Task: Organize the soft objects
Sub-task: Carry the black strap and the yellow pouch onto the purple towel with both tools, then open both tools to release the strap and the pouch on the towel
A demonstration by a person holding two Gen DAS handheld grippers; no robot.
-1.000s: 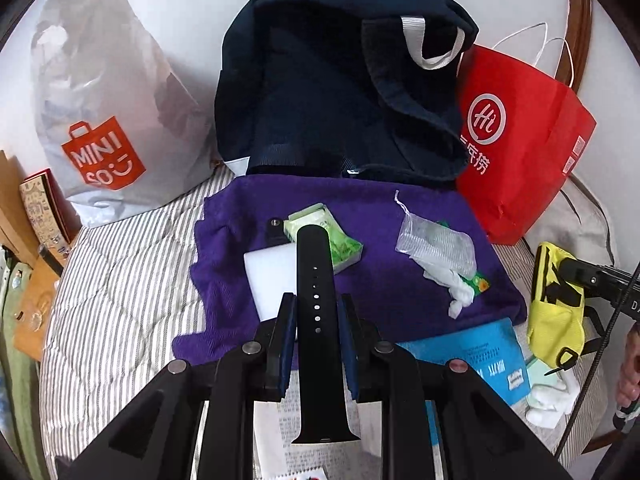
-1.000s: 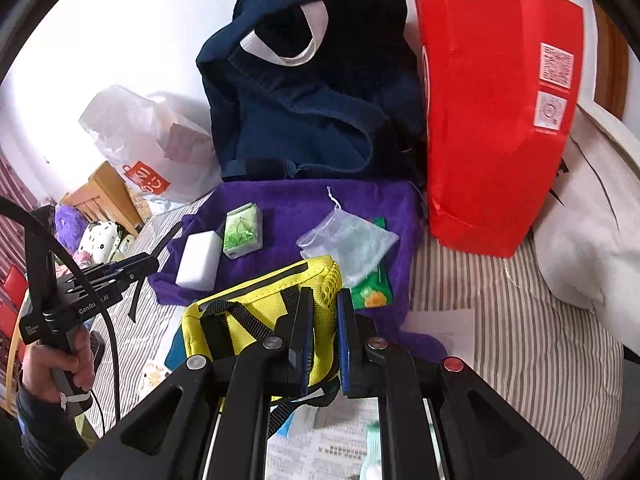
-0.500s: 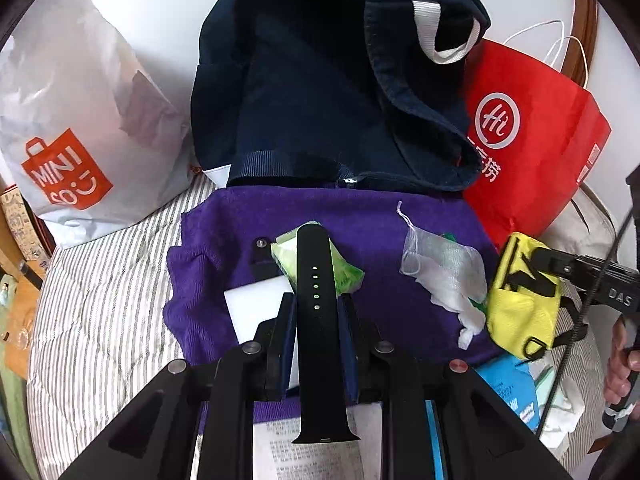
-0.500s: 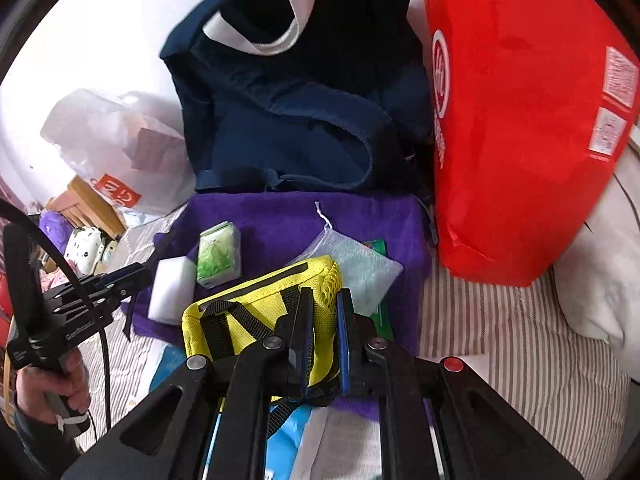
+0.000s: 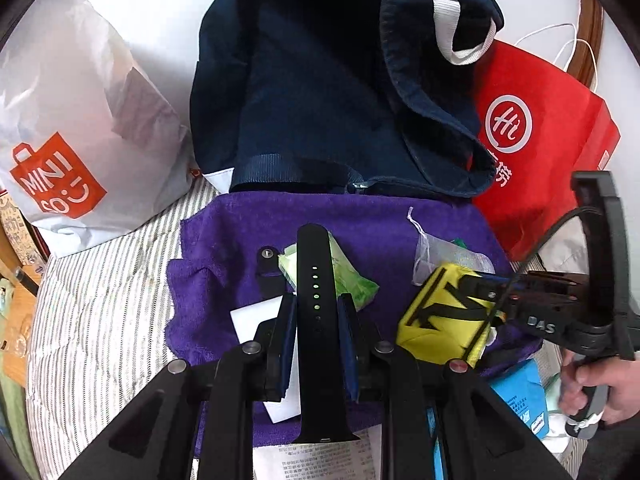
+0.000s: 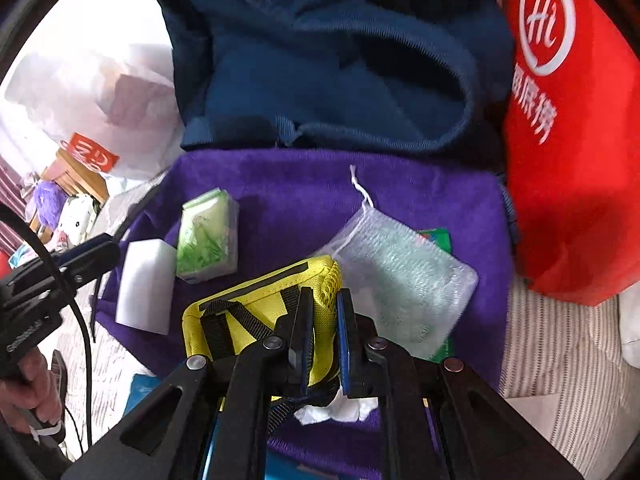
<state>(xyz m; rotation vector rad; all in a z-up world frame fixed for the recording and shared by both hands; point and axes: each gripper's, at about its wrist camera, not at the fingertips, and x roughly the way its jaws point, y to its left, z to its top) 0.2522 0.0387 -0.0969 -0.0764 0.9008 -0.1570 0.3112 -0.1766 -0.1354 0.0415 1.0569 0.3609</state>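
My left gripper (image 5: 316, 308) is shut on a black watch strap (image 5: 316, 280) and holds it over the purple towel (image 5: 380, 224). My right gripper (image 6: 323, 312) is shut on a yellow mesh pouch (image 6: 256, 312), also seen in the left wrist view (image 5: 444, 320), just above the towel (image 6: 300, 184). On the towel lie a green tissue pack (image 6: 206, 236), a white sponge (image 6: 146, 280) and a clear drawstring bag (image 6: 396, 280). The open navy tote bag (image 5: 320, 92) stands right behind the towel.
A red paper bag (image 5: 540, 152) stands at the right of the tote. A white Miniso bag (image 5: 72, 140) stands at the left. A blue packet (image 5: 524, 396) and printed paper (image 5: 320, 460) lie on the striped bedding (image 5: 100, 312) near the towel's front edge.
Both grippers have moved forward toward the tote bag. The right gripper carried the yellow pouch from beside the towel to above it.
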